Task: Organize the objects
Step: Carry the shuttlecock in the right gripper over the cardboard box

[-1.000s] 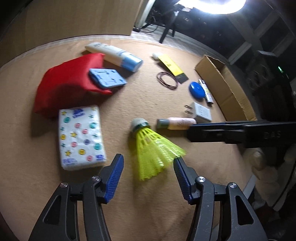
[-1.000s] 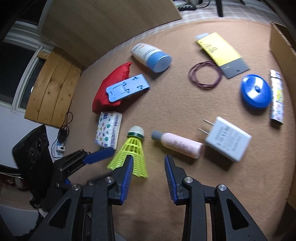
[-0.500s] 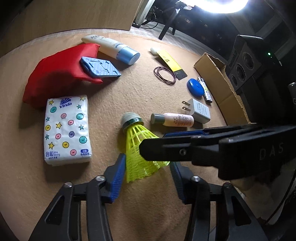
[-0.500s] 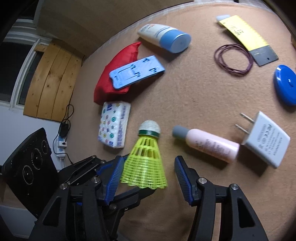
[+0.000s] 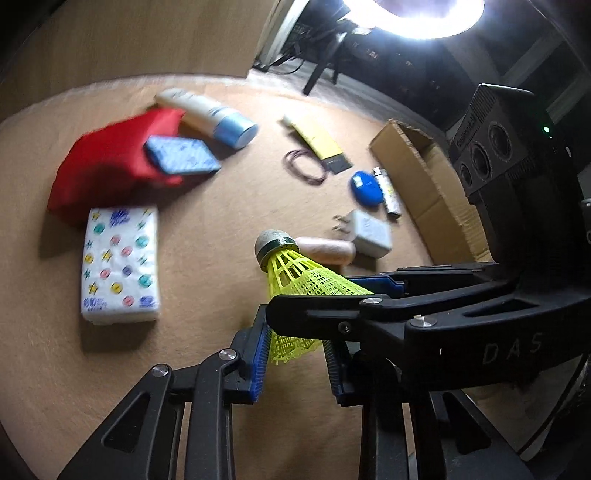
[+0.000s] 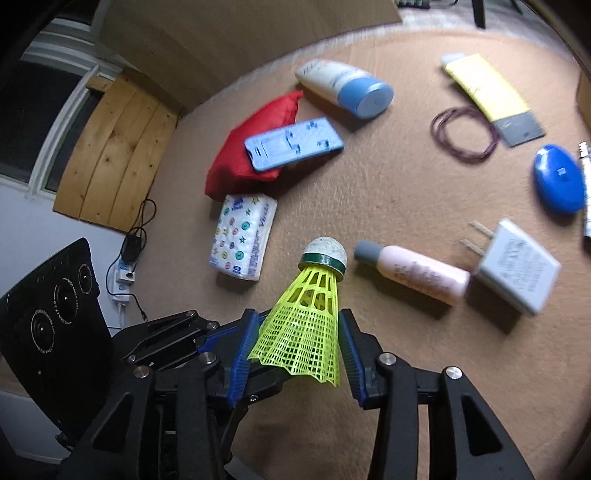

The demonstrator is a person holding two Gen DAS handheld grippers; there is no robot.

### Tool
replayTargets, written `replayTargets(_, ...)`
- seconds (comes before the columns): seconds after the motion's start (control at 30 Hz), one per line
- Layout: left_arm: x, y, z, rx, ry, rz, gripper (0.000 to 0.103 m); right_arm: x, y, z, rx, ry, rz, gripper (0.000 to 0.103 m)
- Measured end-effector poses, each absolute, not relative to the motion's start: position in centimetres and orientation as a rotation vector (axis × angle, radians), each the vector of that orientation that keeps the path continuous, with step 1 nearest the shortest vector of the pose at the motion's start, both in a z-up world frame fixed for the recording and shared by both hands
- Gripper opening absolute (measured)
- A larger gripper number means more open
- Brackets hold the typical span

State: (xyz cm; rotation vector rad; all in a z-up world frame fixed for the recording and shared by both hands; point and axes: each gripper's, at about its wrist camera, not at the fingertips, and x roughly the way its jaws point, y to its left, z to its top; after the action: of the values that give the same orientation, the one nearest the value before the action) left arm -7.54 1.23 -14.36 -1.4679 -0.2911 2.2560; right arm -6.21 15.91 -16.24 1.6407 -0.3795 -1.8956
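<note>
Shuttlecock (image 6: 306, 314) lifted off tan tabletop (image 6: 388, 192), bright lamp (image 5: 413, 14) overhead

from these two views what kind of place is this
Probably a spare room at home, used as a makeshift recording setup. A tan-covered table holds household odds and ends such as a tissue pack and a lotion bottle. A bright ring light shines overhead, and a power strip lies below a window.

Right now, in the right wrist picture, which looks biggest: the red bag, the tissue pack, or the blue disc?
1. Red bag
2. Tissue pack
3. Blue disc

The bag is partly hidden under the blue stand, yet looks largest.
</note>
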Motion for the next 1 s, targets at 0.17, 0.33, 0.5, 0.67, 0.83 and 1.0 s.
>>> replayTargets(0.17,-7.6,4.5,-11.9,-1.394,-0.251,2.248,0.028,-5.5,19.0,-13.4,1.578,-0.377,-1.986,0.04)
replayTargets(0.33,-8.1,9.0,-9.9,-1.316,-0.208,2.219,0.028,-4.7,23.8,-10.8,1.522,-0.394,-2.095,0.04)
replayTargets(0.5,-8.9,14.3,-8.7,-1.261,-0.186,2.17,0.028,-4.4,29.1,-9.0,1.493,-0.42,-2.203,0.04)
replayTargets(0.67,-10.1,20.1,-8.2,-1.225,-0.166,2.121,0.028,-4.4,34.6,-8.3,1.489,-0.458,-2.292,0.04)
replayTargets(0.83,-11.3,25.2,-8.6,-1.215,-0.137,2.087,0.028,-5.0,38.9,-8.7,1.507,-0.503,-2.343,0.04)
replayTargets(1.0,-12.4,28.0,-9.5,-1.232,-0.145,2.062,0.028,-5.5,41.5,-9.6,1.534,-0.521,-2.365,0.04)
